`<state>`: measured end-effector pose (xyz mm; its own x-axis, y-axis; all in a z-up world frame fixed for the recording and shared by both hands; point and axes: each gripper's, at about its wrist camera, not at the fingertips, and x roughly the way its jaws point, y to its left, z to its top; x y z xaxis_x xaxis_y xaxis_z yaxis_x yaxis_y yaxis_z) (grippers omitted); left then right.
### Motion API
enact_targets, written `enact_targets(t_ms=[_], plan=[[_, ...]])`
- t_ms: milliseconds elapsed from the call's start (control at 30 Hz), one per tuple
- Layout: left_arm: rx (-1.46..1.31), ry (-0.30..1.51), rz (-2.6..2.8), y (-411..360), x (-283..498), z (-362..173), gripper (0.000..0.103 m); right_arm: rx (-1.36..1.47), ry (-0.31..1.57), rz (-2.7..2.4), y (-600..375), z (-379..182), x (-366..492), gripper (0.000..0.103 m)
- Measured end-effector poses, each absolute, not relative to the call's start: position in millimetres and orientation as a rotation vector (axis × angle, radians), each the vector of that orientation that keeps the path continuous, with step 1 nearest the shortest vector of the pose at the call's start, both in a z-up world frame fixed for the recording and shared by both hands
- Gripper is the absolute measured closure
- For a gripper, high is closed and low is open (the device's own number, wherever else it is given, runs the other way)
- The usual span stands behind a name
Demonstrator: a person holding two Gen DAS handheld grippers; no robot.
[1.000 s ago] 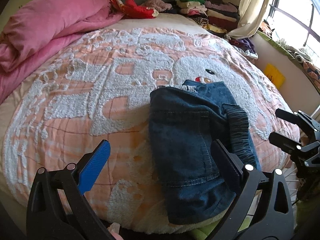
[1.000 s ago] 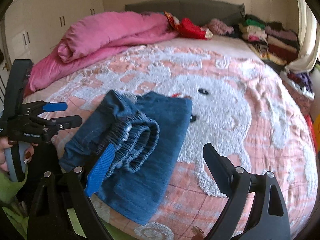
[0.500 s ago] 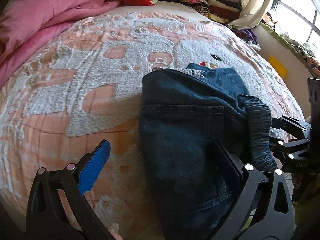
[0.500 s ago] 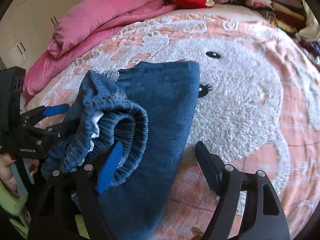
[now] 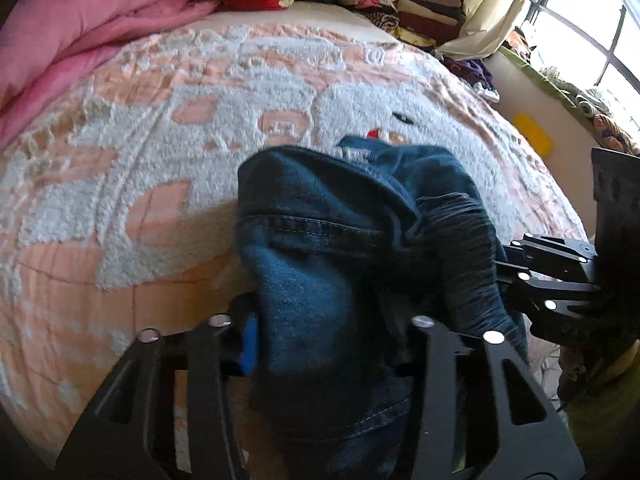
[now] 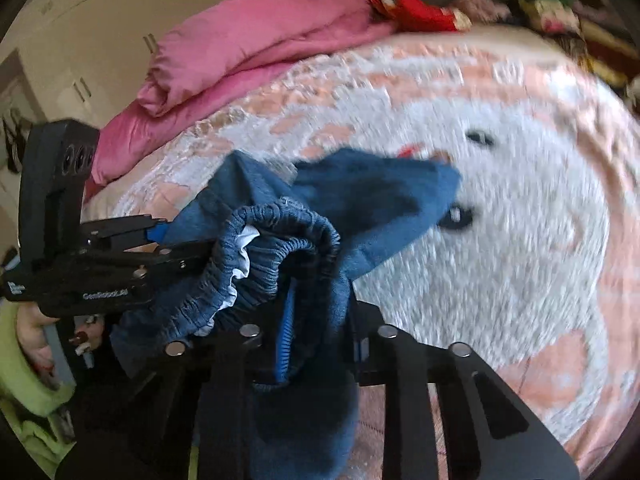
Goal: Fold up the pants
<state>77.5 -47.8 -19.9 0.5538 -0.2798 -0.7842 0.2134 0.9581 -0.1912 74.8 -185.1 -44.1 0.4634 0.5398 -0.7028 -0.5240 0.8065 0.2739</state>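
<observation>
Fingers of the left gripper clamp thick, soft blue denim of the pants, bunched and partly lifted near the bed's near edge; the right gripper pinches the ribbed elastic waistband likewise. Beneath lies a tufted peach-and-white bedspread, with a puffy pink duvet at the far left corner and stacked folded clothes at the far right.

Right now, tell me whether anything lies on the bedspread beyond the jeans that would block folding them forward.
Nothing visible does. Both grippers, left and right, are shut on the jeans, and the bedspread ahead of them is bare. The pink duvet and the clothes stack lie at the far edges.
</observation>
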Motion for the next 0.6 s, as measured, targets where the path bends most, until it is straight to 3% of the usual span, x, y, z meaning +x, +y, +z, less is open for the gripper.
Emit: enact_targets(t_ms=[200,400,500,600], plan=[[-0.072,0.862,-0.26,-41.7,81.1,4.3,0.074,-0.049,0.761,0.674,-168.5,-9.7,76.8,0.084],[-0.052,0.858,-0.196,-36.0,92.5,-2.0,0.072,-0.088,0.776,0.618,-162.6,-19.9,95.3,0.083],[-0.04,0.881,-0.172,-33.6,95.1,-11.3,0.062,-0.063,0.865,0.534,-170.1,-42.8,105.9,0.08],[-0.027,0.892,-0.156,-32.2,97.0,-16.2,0.052,-0.006,0.902,0.5,-181.6,-54.8,109.5,0.067]])
